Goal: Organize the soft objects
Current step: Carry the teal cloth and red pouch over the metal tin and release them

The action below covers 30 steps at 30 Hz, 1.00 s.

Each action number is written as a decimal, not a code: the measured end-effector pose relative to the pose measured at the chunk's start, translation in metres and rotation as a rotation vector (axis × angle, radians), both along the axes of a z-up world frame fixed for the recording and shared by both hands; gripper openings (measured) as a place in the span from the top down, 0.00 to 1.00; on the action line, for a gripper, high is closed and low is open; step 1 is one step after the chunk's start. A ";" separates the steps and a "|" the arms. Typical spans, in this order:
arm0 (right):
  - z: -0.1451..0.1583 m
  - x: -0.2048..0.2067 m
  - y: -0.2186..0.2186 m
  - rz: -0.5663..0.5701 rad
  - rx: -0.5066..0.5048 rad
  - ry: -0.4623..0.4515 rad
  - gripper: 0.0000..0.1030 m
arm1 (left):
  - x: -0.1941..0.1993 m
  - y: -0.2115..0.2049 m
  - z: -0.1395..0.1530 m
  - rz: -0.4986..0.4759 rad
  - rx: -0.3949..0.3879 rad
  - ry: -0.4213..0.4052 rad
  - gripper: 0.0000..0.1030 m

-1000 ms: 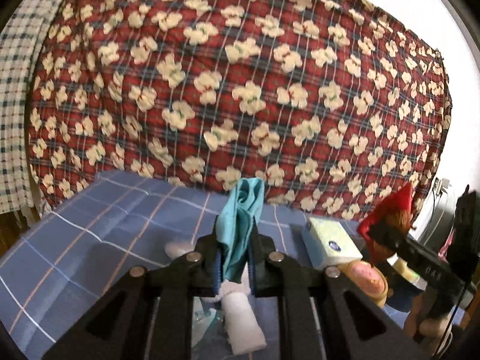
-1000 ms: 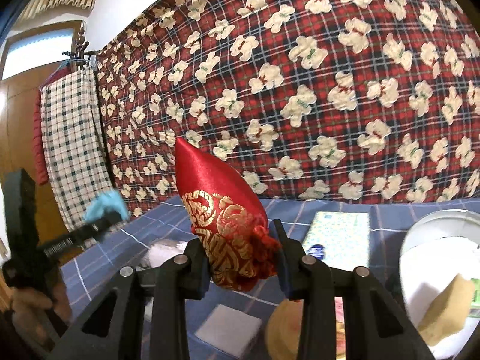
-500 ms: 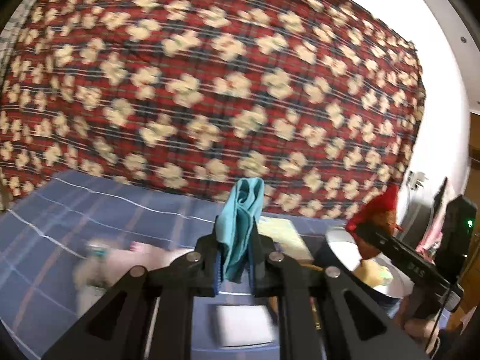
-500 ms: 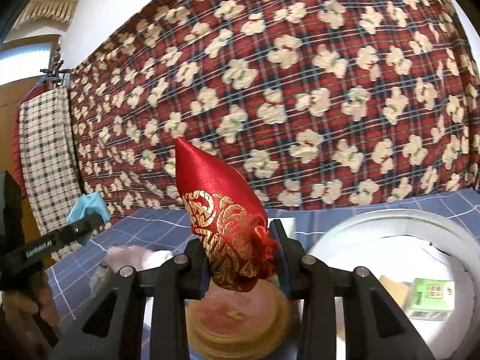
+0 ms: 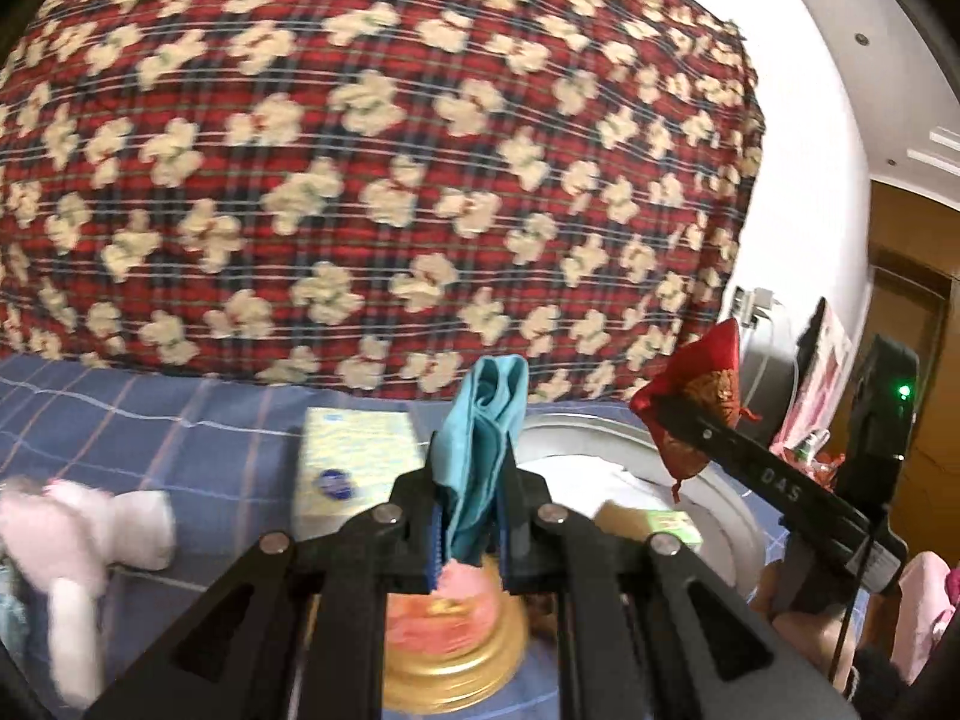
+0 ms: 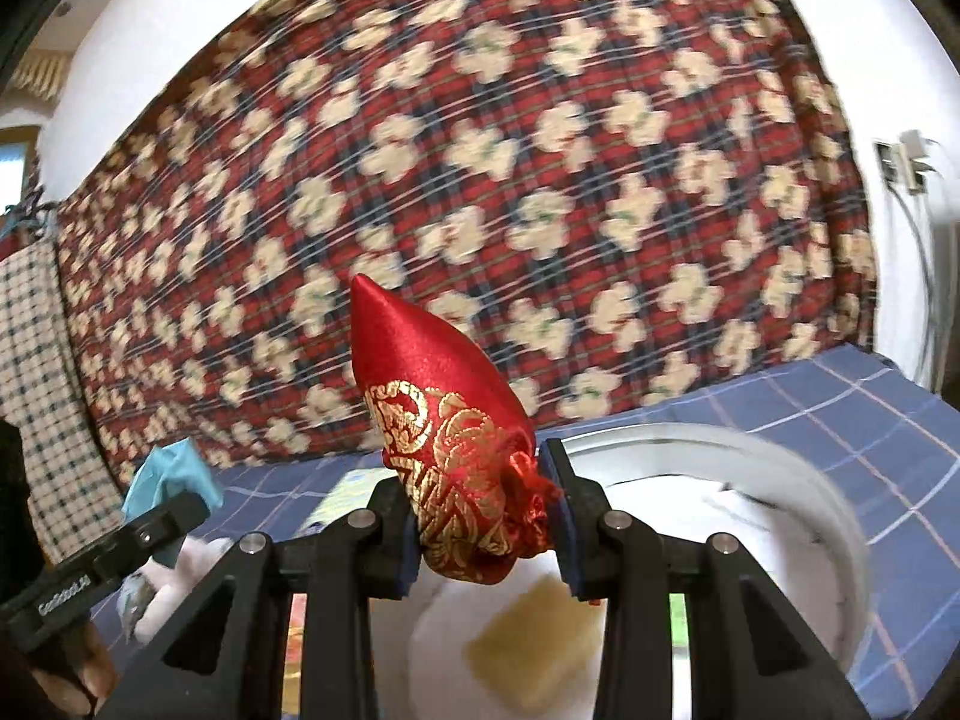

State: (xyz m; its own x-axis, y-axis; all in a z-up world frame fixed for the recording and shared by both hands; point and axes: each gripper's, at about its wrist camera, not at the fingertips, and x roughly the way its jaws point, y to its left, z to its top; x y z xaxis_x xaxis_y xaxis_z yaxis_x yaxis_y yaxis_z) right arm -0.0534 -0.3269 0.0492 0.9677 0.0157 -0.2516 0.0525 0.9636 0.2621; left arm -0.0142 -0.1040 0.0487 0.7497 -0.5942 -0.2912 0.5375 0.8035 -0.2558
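My left gripper [image 5: 469,516] is shut on a folded teal cloth [image 5: 487,432] that sticks up between its pads. In the right wrist view my right gripper [image 6: 485,525] is shut on a red satin pouch with gold embroidery [image 6: 447,420], held just over the near rim of a round white basin [image 6: 798,480]. The same pouch [image 5: 699,414] and the basin [image 5: 600,426] show to the right in the left wrist view. The teal cloth [image 6: 174,480] appears at the left of the right wrist view. A yellow sponge [image 6: 534,636] lies inside the basin.
A blue checked cloth [image 5: 120,414] covers the table; a red plaid bear-print blanket [image 5: 360,150] hangs behind. On the table lie a tissue pack [image 5: 354,462], a pink-and-white plush toy [image 5: 78,546] at the left and a round gold-rimmed tin [image 5: 450,642] under my left gripper.
Both grippers have swept to the right across the table with their loads. The basin has come into view below the red pouch; the plush toy has slid to the left edge.
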 end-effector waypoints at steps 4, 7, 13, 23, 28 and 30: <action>0.000 -0.007 -0.032 -0.072 0.028 -0.003 0.62 | 0.001 -0.027 0.001 -0.042 0.008 0.002 0.90; -0.001 -0.010 -0.053 -0.116 0.043 0.004 0.62 | 0.002 -0.047 0.001 -0.070 0.020 0.004 0.90; -0.004 -0.012 -0.079 -0.179 0.038 0.036 0.62 | 0.009 -0.087 -0.006 -0.099 0.065 0.027 0.90; -0.011 -0.004 -0.094 -0.247 0.017 0.124 0.62 | 0.022 -0.129 -0.028 -0.085 0.160 0.098 0.90; -0.012 -0.001 -0.090 -0.245 -0.007 0.148 0.62 | 0.024 -0.133 -0.034 -0.063 0.200 0.107 0.90; -0.012 0.000 -0.086 -0.249 -0.029 0.159 0.62 | 0.026 -0.132 -0.036 -0.053 0.205 0.117 0.90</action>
